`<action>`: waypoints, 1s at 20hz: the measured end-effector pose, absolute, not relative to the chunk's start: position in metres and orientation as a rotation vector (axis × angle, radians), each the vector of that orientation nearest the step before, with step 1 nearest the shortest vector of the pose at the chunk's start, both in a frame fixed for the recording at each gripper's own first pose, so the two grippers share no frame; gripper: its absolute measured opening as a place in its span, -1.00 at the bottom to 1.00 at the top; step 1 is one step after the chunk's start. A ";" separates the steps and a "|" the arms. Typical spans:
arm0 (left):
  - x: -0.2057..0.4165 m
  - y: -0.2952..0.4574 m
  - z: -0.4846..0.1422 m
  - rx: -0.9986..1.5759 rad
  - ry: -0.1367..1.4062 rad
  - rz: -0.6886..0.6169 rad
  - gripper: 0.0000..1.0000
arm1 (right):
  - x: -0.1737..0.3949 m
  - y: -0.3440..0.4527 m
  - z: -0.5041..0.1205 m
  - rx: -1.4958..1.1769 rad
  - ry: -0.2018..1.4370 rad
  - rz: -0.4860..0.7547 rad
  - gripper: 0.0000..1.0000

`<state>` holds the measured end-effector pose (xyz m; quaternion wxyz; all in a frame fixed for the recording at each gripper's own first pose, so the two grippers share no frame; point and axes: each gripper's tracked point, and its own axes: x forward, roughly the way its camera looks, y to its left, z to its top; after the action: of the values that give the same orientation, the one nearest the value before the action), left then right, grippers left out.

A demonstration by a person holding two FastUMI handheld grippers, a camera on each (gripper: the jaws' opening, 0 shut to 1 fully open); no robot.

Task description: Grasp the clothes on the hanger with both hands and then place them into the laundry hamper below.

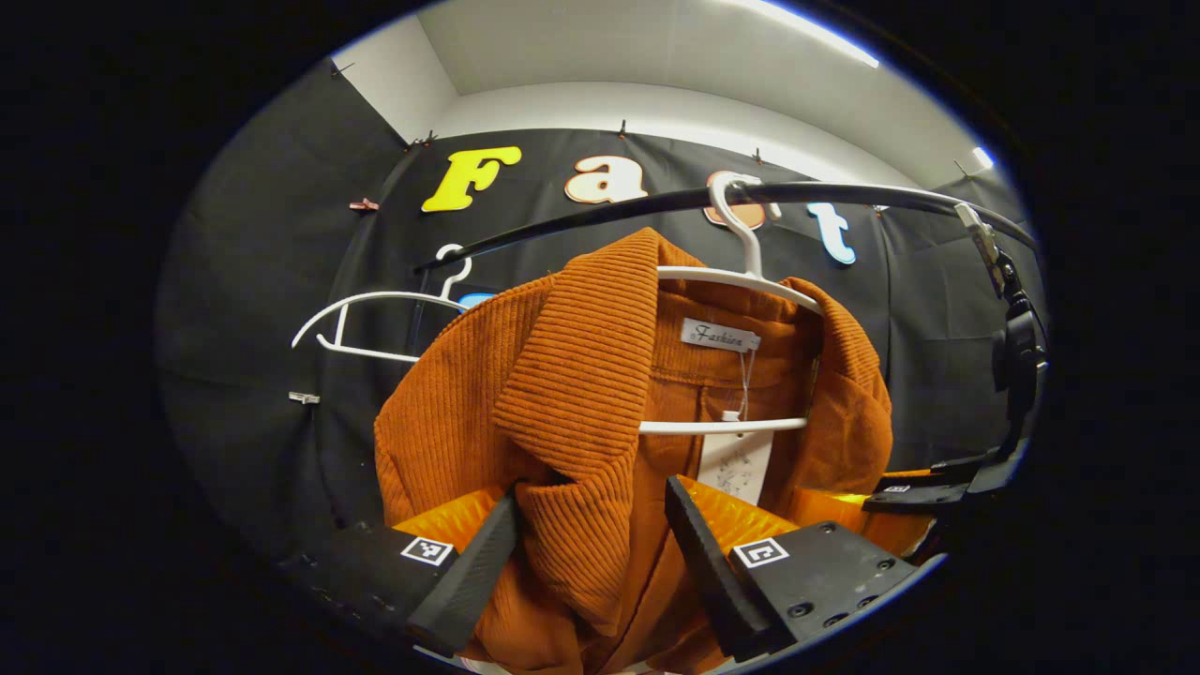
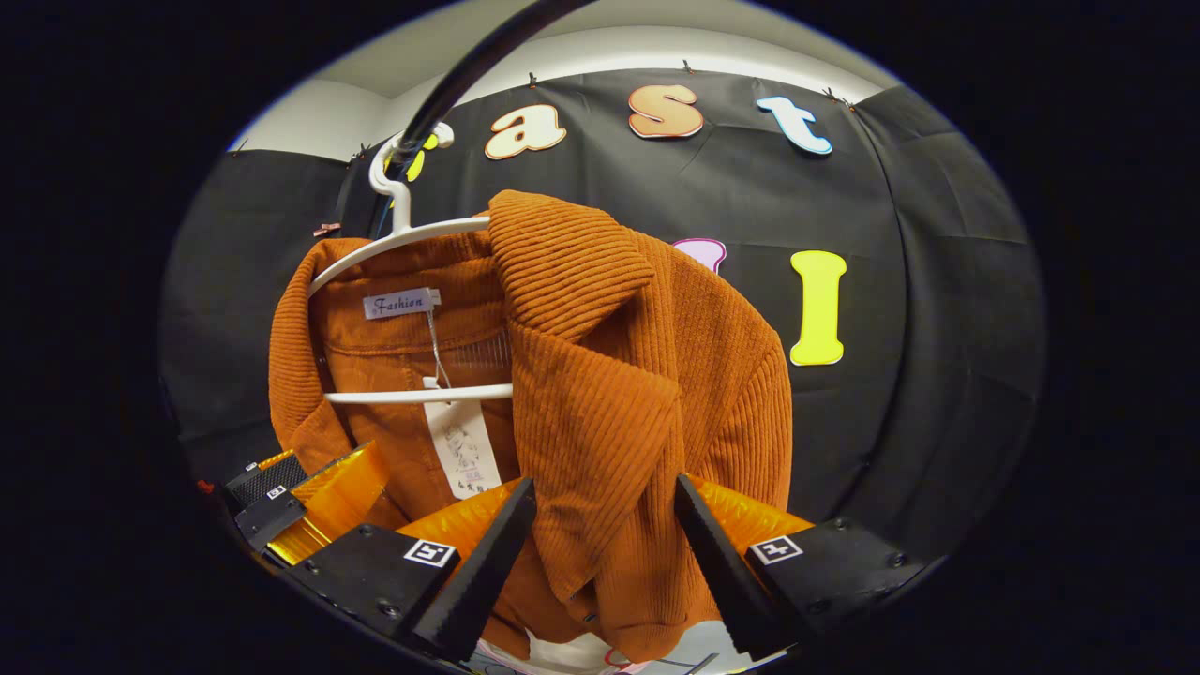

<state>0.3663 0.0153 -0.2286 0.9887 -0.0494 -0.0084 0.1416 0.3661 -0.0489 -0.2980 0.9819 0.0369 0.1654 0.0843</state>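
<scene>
In the left gripper view, an empty white hanger [image 1: 375, 323] hangs at the middle left of the frame from a dark rail [image 1: 844, 194] that runs across the upper part. Right of it, in the centre, the orange corduroy jacket [image 1: 562, 394] is on its own white hanger [image 1: 741, 272], whose hook sits over the rail. The left claw [image 1: 591, 553] is at the bottom centre with its fingers apart, one to each side of the jacket's front lapel; the cloth lies between them, but whether the pads touch it I cannot tell. At the lower right edge of that frame the other gripper reaches toward the jacket's far side.

In the right gripper view, the left claw shows at the lower left, beside the jacket's edge. The jacket [image 2: 609, 375] fills the centre, its hanger [image 2: 403, 234] hooked over the rail [image 2: 469, 66] at the upper left. The right claw [image 2: 605, 562] is at the bottom centre, fingers spread wide around the other lapel, with the fabric in the gap and no clear pinch.

Judging from this, the task is at its early stage: both claws are lined up on the two front panels, yet neither has closed. What remains is to clamp both sides, pull the jacket off the hanger, and lower it into the hamper, whose place I cannot tell from these views.
</scene>
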 end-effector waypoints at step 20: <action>0.366 0.073 -0.218 0.015 0.088 0.327 -0.82 | 0.409 -0.101 -0.259 0.114 0.244 0.301 -0.57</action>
<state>0.3663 0.0731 -0.2180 0.9857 0.0073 0.0436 0.1626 0.4093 -0.1012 -0.2590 0.9797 0.0566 0.1210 0.1494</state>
